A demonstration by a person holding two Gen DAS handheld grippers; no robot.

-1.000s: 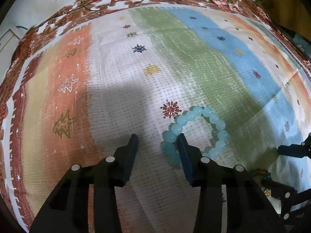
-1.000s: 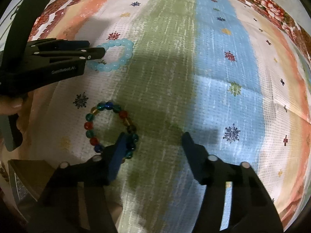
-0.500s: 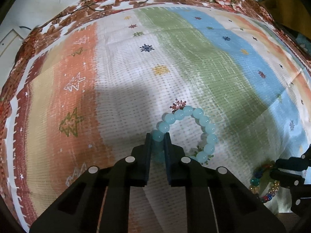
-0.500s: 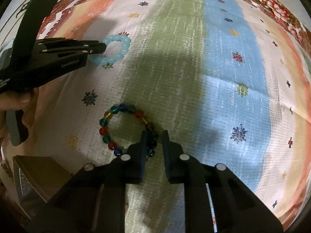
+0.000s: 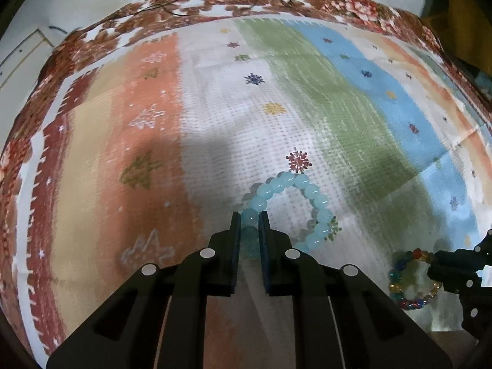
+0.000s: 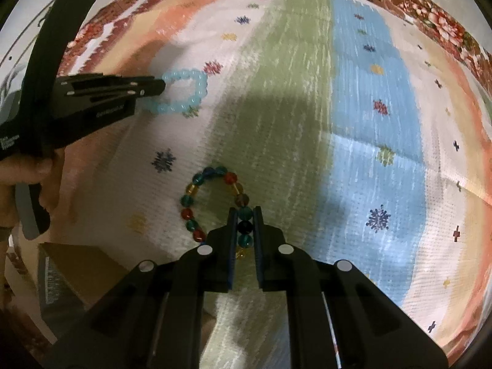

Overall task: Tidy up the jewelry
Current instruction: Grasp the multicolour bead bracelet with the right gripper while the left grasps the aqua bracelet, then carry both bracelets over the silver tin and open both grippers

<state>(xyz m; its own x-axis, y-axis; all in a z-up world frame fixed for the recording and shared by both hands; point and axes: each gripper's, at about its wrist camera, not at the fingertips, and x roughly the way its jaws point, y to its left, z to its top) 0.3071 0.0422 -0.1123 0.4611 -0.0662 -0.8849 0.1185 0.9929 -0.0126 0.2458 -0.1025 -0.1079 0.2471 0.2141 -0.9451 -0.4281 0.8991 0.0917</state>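
My left gripper [image 5: 249, 215] is shut on a pale blue bead bracelet [image 5: 313, 193], pinching beads at its near left side; the loop hangs stretched, lifted a little off the striped cloth [image 5: 215, 129]. It also shows in the right wrist view [image 6: 187, 103], with the left gripper [image 6: 161, 86] at its left. My right gripper [image 6: 245, 212] is shut on a multicoloured bead bracelet [image 6: 196, 181], gripping its right side. That bracelet also shows in the left wrist view [image 5: 402, 276], with the right gripper [image 5: 433, 264] on it.
The striped cloth [image 6: 369, 123] has a brown floral border [image 5: 215, 3] at the far edge. A brown cardboard box [image 6: 80, 270] sits at the near left in the right wrist view. A hand [image 6: 27, 172] holds the left gripper's handle.
Both grippers went from open to shut, each closing on its bracelet. Since half a second ago both bracelets have been lifted and stretched into longer loops.
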